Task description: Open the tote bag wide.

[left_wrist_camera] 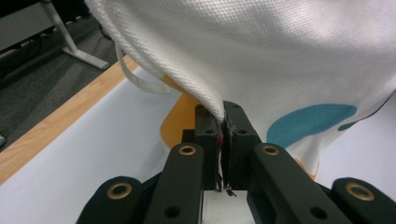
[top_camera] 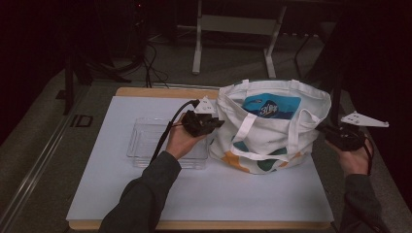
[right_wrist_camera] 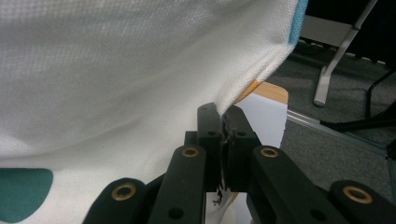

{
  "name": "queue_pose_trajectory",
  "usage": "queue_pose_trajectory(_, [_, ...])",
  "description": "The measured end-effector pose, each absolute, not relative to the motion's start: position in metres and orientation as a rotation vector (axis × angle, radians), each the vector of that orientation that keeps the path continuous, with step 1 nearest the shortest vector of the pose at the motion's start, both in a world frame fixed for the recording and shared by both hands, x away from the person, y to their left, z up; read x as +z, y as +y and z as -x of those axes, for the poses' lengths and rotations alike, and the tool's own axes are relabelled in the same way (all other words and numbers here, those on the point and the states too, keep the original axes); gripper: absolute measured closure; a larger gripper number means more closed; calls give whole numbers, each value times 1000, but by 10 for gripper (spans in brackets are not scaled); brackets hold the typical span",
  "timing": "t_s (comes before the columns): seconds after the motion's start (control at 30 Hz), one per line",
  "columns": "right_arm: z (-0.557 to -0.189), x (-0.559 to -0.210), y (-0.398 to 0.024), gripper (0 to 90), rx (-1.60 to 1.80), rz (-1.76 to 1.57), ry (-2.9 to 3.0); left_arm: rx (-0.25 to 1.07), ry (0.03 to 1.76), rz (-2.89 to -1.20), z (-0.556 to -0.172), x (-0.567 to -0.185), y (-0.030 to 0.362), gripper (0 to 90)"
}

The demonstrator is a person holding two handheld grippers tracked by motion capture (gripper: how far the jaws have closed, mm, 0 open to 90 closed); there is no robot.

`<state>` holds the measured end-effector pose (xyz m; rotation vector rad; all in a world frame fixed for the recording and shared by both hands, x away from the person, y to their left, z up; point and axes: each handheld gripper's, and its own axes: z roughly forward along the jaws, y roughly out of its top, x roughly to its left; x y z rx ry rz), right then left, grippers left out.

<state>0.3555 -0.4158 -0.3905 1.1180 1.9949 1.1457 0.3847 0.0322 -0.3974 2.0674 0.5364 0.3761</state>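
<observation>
A white cloth tote bag [top_camera: 272, 131] with teal and orange patches stands on the white mat, its mouth held wide. Inside it lies a blue packet [top_camera: 271, 106]. My left gripper [top_camera: 217, 122] pinches the bag's left edge, and the left gripper view has the tote fabric [left_wrist_camera: 261, 56] clamped between the shut jaws of that gripper [left_wrist_camera: 225, 122]. My right gripper [top_camera: 324, 131] grips the bag's right edge; in the right gripper view the tote cloth [right_wrist_camera: 140, 70] is caught between this gripper's [right_wrist_camera: 223, 116] closed jaws.
A clear plastic tray [top_camera: 145, 141] sits on the white mat [top_camera: 116, 184] just left of the bag, under my left hand. The wooden table edge [top_camera: 145, 92] runs along the back. A metal stand's legs [top_camera: 197, 48] are on the floor beyond.
</observation>
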Motion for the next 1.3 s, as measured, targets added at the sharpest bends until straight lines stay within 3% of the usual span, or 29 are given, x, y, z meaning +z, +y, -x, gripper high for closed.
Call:
queue_pose_trajectory(0.8, [-333,-418,-405,872,1036,-1034,2080,415,475,-2189,-363,-424,20,848])
queue_pose_trajectory(1.1, [-334,-432,-400,872,974,-1034,2108,370,500,-2237,-366,-444,16,849])
queue_pose_trajectory(1.3, [-334,-443,-396,872,897,-1027,2142,430,455,-2332,-359,-454,4,852])
